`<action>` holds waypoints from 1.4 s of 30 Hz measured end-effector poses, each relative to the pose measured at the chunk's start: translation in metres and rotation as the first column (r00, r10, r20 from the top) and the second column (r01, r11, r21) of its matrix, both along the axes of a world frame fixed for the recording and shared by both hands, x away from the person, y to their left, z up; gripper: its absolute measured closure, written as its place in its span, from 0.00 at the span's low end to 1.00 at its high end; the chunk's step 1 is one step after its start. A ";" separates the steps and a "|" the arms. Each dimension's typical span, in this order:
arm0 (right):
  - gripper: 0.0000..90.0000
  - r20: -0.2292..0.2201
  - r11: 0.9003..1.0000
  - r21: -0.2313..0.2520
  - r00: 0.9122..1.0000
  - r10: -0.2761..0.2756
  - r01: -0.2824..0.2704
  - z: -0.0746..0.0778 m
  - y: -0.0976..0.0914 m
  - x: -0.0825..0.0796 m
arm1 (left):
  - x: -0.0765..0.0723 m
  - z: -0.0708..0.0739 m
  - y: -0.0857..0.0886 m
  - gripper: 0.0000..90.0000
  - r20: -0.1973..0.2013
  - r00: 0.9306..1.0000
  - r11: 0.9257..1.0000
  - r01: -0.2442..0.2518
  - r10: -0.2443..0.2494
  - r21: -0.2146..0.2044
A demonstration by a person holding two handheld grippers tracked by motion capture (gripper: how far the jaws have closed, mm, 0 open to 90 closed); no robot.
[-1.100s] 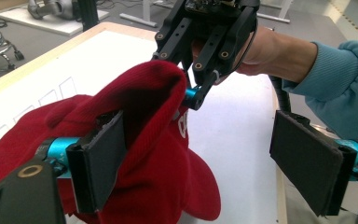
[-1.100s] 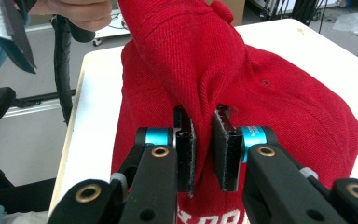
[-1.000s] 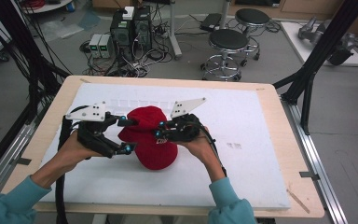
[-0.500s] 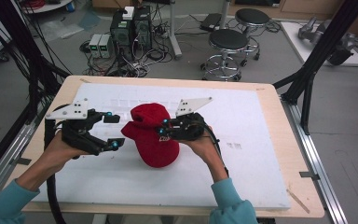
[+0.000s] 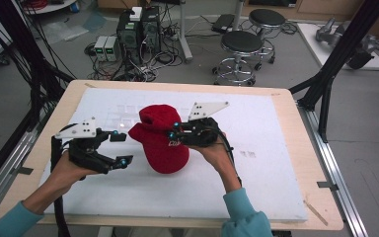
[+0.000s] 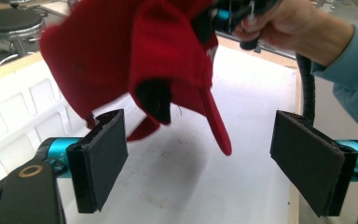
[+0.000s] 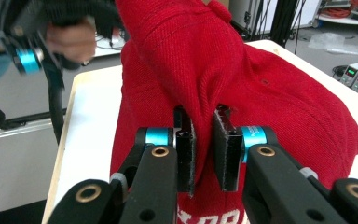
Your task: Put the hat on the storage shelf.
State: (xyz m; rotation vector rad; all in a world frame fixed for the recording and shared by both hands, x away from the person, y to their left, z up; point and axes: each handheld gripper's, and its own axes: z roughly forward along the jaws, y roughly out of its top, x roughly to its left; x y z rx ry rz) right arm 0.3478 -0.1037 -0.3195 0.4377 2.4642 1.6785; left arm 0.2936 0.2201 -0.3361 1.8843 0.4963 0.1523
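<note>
- Item: red fabric baseball cap (image 5: 159, 143), soft woven crown, stiffer curved brim, white lettering on the front. Location: held up over the middle of the white foam-topped desk (image 5: 276, 163), its lower edge near or on the pad (contact cannot be told from above).
- Right hand-held gripper (image 5: 177, 136): clenched on a pinched fold of the cap's crown; the right gripper view shows red cloth squeezed between its black pads (image 7: 226, 149), carrying the cap.
- Left hand-held gripper (image 5: 121, 148): released, jaws standing wide, nothing between them; it sits just beside the cap on the person's left. In the left gripper view the cap hangs ahead of the pads (image 6: 103, 158), brim tip pointing down.
- Handling, as judged: light, limp in the crown, so it sags and folds wherever gripped; not fragile, and the cloth should not slip against padded jaws.
- Best hold, as judged: the brim (the one stiff part) or the back rim near the dark strap opening (image 6: 154, 100), for control of shape; a crown pinch only bunches the cloth.
</note>
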 end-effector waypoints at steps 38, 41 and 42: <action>0.90 0.061 0.998 0.064 0.998 0.007 -0.011 0.011 0.012 -0.007 | 0.004 -0.037 -0.041 0.92 -0.085 0.996 0.995 0.021 -0.030 -0.096; 0.90 0.061 0.997 0.069 0.998 0.013 -0.017 0.012 0.013 -0.008 | 0.005 -0.037 -0.038 0.94 -0.089 0.996 0.995 0.009 -0.018 -0.097; 0.90 0.063 0.997 0.072 0.998 0.016 -0.020 0.012 0.013 -0.008 | 0.005 -0.037 -0.038 0.94 -0.089 0.996 0.995 0.009 -0.018 -0.097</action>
